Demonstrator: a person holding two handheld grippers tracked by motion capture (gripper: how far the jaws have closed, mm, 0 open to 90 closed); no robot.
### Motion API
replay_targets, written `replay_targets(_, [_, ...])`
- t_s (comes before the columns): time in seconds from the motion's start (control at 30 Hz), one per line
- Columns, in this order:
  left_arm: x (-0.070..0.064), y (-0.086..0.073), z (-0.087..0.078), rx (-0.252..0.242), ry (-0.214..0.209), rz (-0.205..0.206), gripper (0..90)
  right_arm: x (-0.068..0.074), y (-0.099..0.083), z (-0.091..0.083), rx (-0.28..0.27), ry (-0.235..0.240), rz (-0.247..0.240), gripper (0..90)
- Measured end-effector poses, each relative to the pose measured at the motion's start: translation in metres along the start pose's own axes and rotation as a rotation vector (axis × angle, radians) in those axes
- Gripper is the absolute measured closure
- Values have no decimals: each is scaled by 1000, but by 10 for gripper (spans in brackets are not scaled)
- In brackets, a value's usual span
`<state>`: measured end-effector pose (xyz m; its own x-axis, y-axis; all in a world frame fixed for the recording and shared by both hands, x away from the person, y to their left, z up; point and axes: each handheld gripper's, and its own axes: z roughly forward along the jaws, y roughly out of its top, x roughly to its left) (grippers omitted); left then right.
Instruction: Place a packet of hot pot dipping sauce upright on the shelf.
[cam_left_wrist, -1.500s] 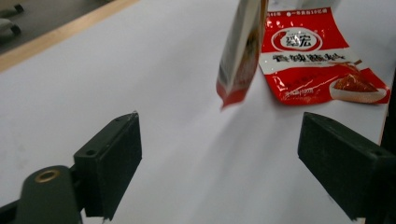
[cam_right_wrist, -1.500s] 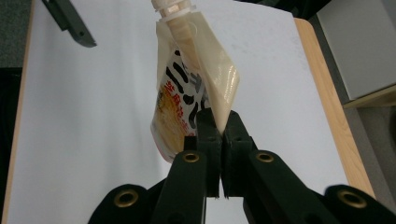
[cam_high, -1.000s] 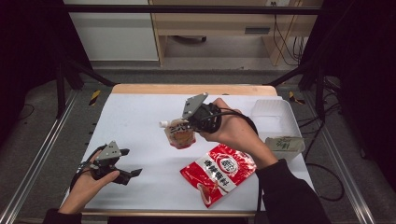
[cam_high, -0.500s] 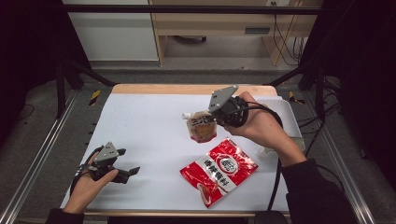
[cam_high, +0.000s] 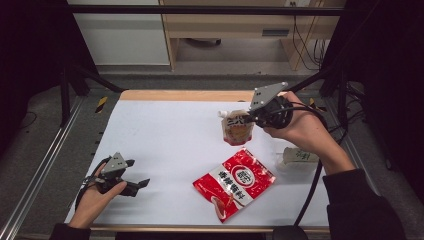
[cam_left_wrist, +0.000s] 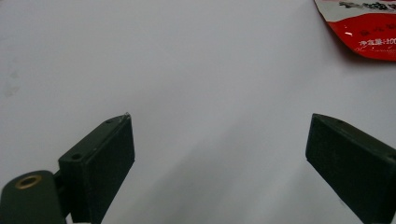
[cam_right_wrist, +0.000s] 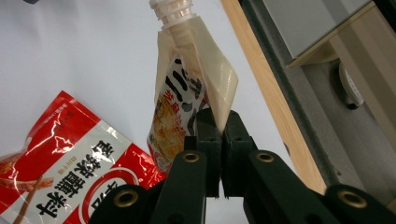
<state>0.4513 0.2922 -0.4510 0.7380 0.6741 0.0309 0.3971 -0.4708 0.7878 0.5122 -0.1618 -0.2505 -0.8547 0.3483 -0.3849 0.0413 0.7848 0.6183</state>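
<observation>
A spouted sauce pouch (cam_high: 236, 129) hangs above the far right of the white table (cam_high: 165, 145), its top edge pinched between the closed jaws of the right gripper (cam_high: 254, 119), with a red seasoning packet (cam_high: 235, 182) lying nearer, while the left gripper (cam_high: 135, 184) rests wide open and empty at the near left.

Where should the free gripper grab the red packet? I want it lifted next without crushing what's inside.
Grip the red packet by a flat sealed edge, ideally the near-left corner, which points toward the open left gripper. It lies flat on the table, so come in low from the left and pinch the thin edge, probably not the fuller middle.
</observation>
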Motion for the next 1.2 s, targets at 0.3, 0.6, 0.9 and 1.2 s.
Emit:
replay_targets(0.3, [0, 0, 0, 3, -3, 0, 78, -11, -14, -13, 1, -32, 23, 884])
replay_targets(0.6, [0, -1, 1, 7, -5, -2, 78, -20, -25, -22, 4, -56, 41, 883])
replay_targets(0.9, [0, -1, 1, 14, -13, -1, 78, -27, -39, -31, -11, -72, 67, 883])
replay_targets(1.2, [0, -2, 2, 16, -14, -1, 78, -37, -57, -39, 2, -107, 110, 883])
